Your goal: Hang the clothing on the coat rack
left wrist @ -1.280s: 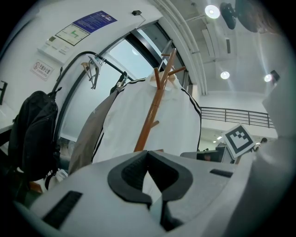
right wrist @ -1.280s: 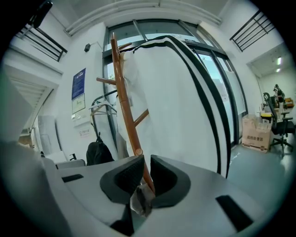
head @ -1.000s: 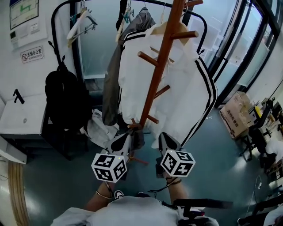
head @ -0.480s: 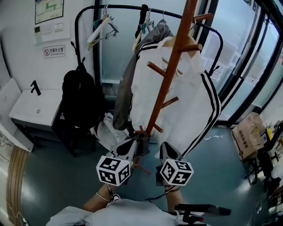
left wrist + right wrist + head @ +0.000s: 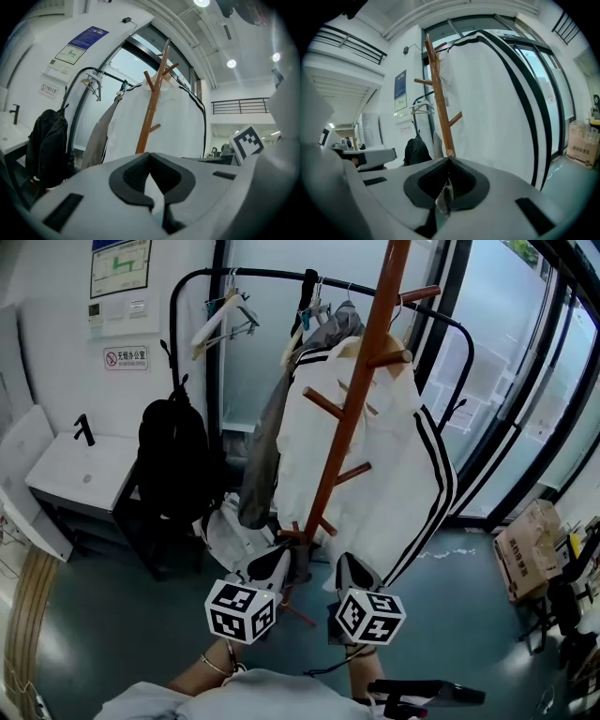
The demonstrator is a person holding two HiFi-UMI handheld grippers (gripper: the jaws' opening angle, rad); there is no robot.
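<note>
A white jacket with black stripes hangs from the upper pegs of the wooden coat rack. Both grippers are held low in front of the rack's base, apart from the jacket. My left gripper is shut with nothing between its jaws. My right gripper is shut too, just below the jacket's hem. The left gripper view shows the left gripper pointing at the rack and jacket. The right gripper view shows the right gripper under the jacket and the rack.
A black garment rail behind the rack carries a grey garment and bare hangers. A black backpack hangs at the left beside a white counter. Glass doors stand to the right, with a cardboard box on the floor.
The head view has swung so the rack and rail sit more to the right and upright. Both grippers sit slightly lower in the picture and stay shut; the jacket still hangs.
</note>
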